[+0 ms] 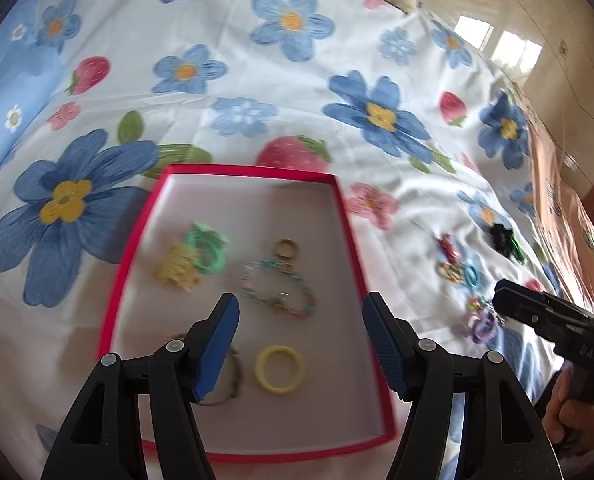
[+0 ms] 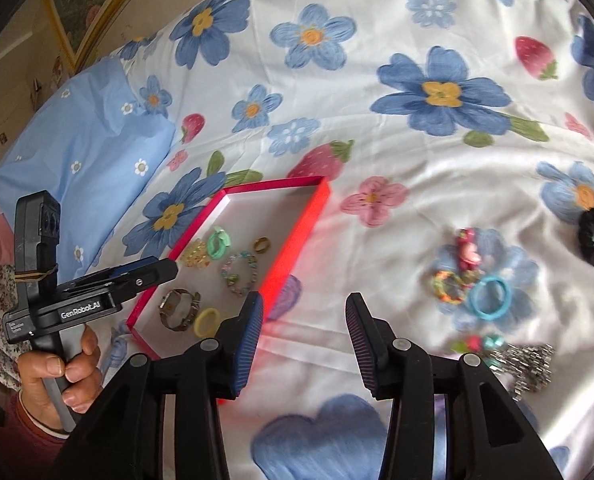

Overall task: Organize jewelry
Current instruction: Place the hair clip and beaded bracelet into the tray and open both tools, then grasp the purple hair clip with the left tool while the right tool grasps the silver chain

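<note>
left tool (image 1: pixel 301 344): black, blue ribbed pads (image 1: pixel 217 344) | handle marked GenRobot.AI

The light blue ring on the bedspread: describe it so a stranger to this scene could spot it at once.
Start at the red-rimmed tray on the flowered bedspread, then look to its right, where loose jewelry lies on a pale blue printed flower. The light blue ring lies at the near right of that cluster, beside a multicolored beaded loop. It is the only plain, smooth, single-color hoop there.
</note>
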